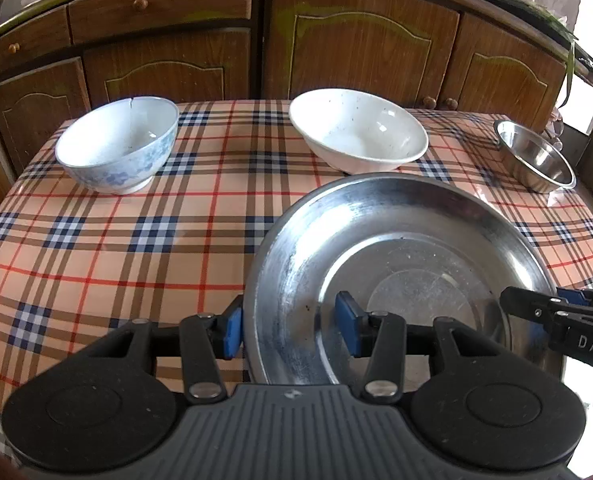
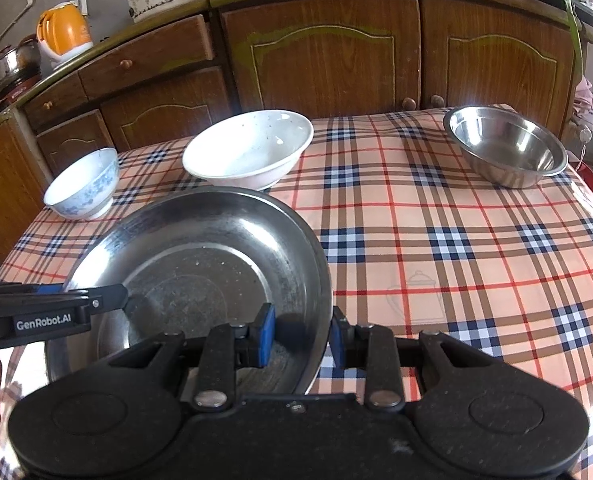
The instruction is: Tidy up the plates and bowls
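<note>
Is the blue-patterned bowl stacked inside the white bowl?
No, the blue-patterned bowl stands alone on the tablecloth, well apart from the white bowl.

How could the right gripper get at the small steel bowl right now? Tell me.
Probably not as things stand: the right gripper is clamped on the big steel plate rim, shared with the left gripper. The small steel bowl sits unobstructed across bare tablecloth.

left wrist cam – looks forward and down along my left gripper (image 1: 292,330), close over the steel plate (image 1: 396,248) | right wrist cam – same tilt from my right gripper (image 2: 302,338) | shared: plate, white bowl (image 1: 356,136), checked tablecloth (image 1: 116,248), cabinets (image 1: 360,48)
</note>
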`<state>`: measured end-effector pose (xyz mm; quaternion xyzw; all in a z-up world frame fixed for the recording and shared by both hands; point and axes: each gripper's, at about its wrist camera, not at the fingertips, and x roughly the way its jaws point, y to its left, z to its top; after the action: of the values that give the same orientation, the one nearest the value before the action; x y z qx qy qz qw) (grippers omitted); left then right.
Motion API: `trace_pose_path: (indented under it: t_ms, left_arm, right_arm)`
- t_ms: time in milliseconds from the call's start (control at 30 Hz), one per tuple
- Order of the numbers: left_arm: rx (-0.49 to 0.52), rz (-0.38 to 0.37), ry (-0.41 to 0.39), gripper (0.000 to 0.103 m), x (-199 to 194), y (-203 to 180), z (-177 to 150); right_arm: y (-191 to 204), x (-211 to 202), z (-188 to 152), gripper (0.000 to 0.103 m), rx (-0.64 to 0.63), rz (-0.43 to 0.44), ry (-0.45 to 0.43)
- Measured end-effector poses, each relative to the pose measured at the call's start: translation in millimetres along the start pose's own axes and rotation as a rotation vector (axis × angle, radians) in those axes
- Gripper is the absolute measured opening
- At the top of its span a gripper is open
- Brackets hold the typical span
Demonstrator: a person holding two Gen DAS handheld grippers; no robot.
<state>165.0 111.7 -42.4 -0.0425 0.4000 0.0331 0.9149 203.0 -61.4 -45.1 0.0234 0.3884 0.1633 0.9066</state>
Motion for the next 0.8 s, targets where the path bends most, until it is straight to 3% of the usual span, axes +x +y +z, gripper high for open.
trace_pose_path:
  t_ms: [800]
  left_arm:
    - [-0.001,0.010,0.001,0.047,23.8,-1.5,-5.7]
  right_arm:
    - [-9.2,26.3,-9.2,0.036,0.018,-0.001,0.015]
